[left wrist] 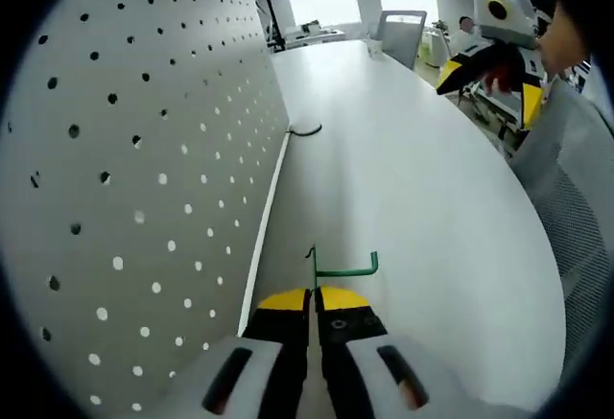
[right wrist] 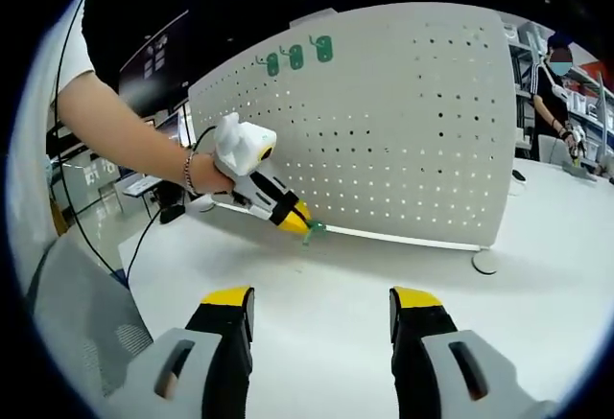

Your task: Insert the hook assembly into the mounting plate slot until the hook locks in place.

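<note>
Left gripper pinches green hook; right gripper gapes (pegboard shows hung hooks).

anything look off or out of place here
One thing: a dark hook lies loose on the white table at the foot of the pegboard, not hung. Otherwise the left gripper holds the green hook and nothing looks damaged.

Left gripper low, jaws closed together, bare forearm extended. Right gripper level, jaws wide apart.
</note>
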### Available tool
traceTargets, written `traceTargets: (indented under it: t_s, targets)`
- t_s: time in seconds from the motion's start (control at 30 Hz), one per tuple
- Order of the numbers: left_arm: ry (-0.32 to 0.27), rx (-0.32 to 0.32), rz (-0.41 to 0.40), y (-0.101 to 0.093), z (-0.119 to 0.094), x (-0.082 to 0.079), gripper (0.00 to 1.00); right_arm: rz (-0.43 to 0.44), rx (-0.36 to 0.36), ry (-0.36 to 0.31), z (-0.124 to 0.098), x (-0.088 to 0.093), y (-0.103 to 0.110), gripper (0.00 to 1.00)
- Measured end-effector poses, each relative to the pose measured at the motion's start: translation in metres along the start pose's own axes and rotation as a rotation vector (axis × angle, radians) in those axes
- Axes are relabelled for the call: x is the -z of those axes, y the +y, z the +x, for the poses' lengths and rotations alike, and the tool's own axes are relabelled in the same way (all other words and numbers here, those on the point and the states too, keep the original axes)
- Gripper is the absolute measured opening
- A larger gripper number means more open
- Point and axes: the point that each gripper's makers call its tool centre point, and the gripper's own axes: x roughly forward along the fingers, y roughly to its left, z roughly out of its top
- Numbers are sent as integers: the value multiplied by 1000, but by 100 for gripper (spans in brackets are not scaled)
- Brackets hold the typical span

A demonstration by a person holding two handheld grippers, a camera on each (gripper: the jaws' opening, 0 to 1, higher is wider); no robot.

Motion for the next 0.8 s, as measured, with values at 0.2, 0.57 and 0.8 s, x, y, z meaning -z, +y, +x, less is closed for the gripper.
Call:
traceTargets:
  t_s: [0.2, 0.57, 0.8]
  targets:
    - [-48, -41, -25, 2, -14, -6, 2, -5, -4, -10, -1, -4, 2, 55]
    - [-132, -119, -96, 11, -42, -18, 2, -14, -9, -29, -1, -13, 5, 55]
    - [-179, -160, -116, 11, -57, -25, 2, -12, -13, -55, -1, -23, 9, 55]
